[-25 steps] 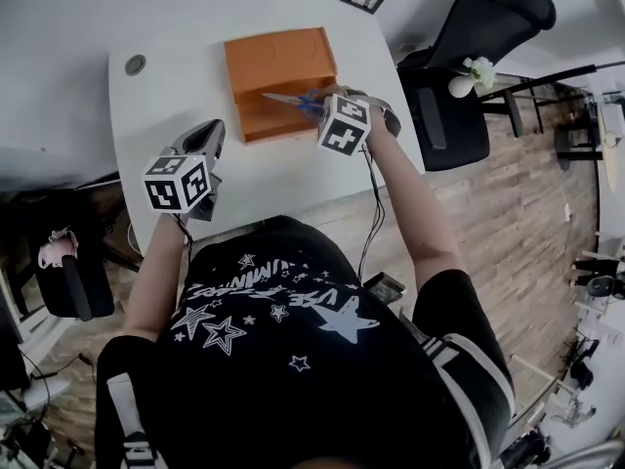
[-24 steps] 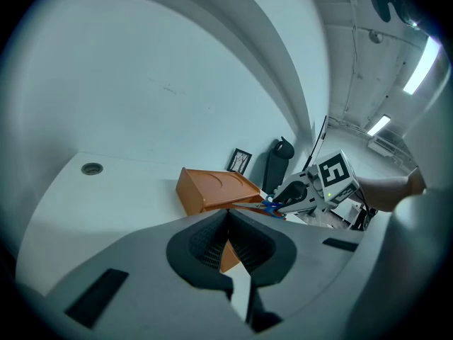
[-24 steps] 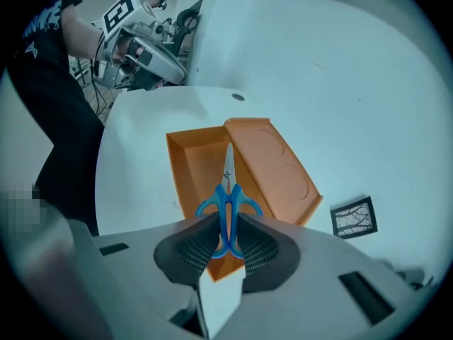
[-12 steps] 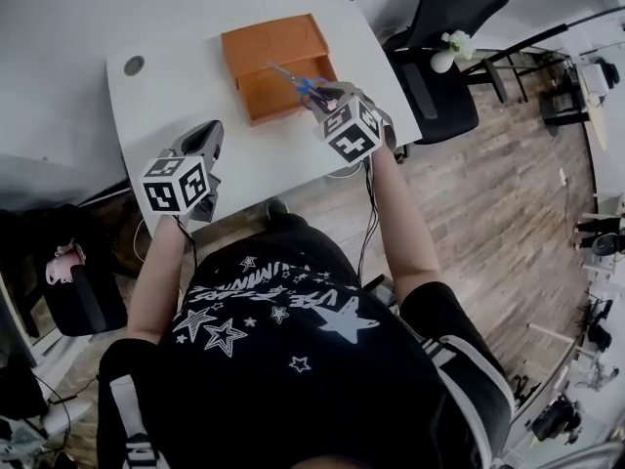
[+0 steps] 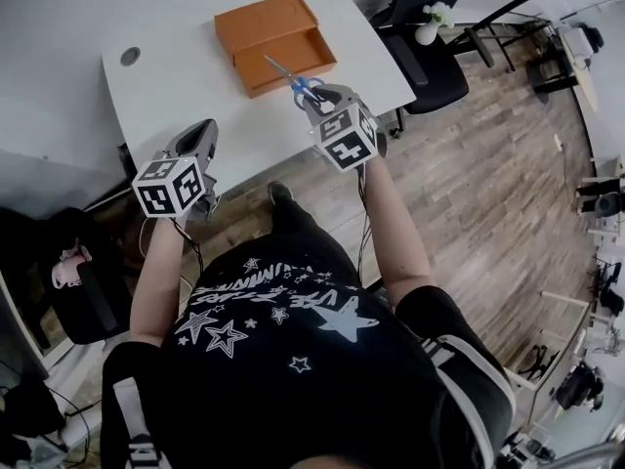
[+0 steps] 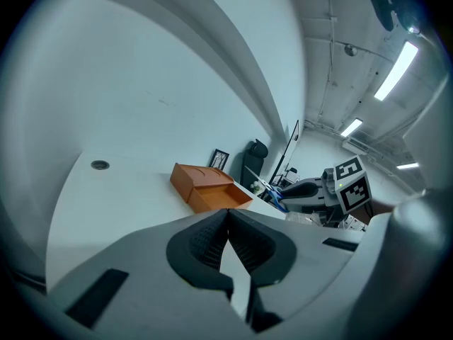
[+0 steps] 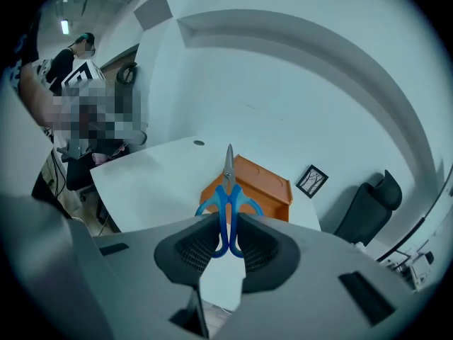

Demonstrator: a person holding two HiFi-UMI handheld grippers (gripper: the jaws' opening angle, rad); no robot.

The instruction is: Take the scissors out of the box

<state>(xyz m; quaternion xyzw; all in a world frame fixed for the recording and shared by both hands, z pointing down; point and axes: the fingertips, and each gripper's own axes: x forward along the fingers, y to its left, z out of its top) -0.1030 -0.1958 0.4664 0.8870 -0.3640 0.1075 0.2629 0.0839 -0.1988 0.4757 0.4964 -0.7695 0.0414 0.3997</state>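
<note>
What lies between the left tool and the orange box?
Only bare white table between the left tool and the box, clear in the head view and the left gripper view.

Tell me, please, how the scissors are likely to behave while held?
The scissors are probably stiff: their blades stick straight out from the right hand-held gripper without sagging. Pinched only at the smooth blue handles, they might swivel or slip if bumped.
</note>
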